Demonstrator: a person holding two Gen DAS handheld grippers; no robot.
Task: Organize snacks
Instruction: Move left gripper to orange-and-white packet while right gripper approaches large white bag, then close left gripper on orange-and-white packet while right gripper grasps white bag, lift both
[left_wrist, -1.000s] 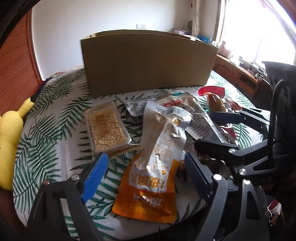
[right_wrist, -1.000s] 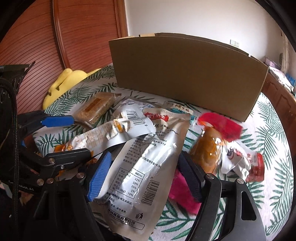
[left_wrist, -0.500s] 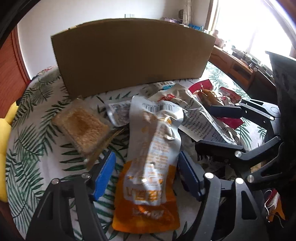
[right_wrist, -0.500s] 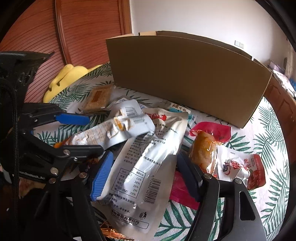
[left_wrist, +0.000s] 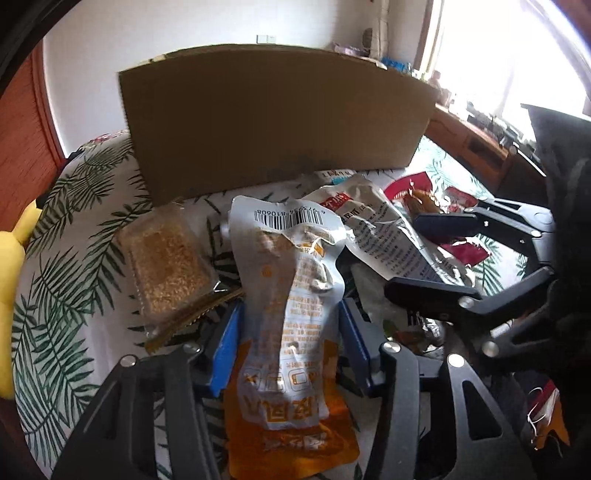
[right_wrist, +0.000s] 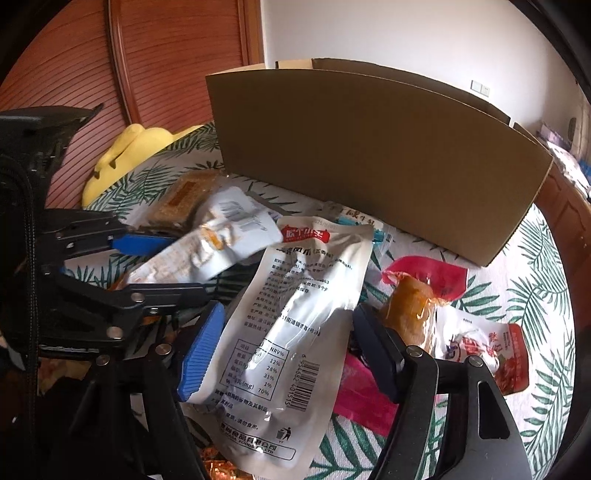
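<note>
My left gripper (left_wrist: 288, 343) is shut on a silver and orange snack pouch (left_wrist: 291, 332), held lifted and pointing at the cardboard box (left_wrist: 273, 118). My right gripper (right_wrist: 288, 350) is shut on a silver snack pouch (right_wrist: 291, 328) with a red label and printed text, also lifted. Each gripper shows in the other's view: the right one (left_wrist: 436, 258) to the left one's right, the left one (right_wrist: 162, 262) to the right one's left. The box (right_wrist: 369, 155) stands open-topped at the back of the leaf-print table (left_wrist: 74, 258).
A clear pack of brown crisp cake (left_wrist: 166, 266) lies left of the left gripper. A red pouch with a brown piece (right_wrist: 417, 295), a white and red packet (right_wrist: 484, 350) and a pink wrapper (right_wrist: 362, 398) lie to the right. A yellow plush (right_wrist: 129, 155) sits at the table's left edge.
Both grippers have closed in on their pouches and lifted them towards the box. The box looms nearer in both views.
</note>
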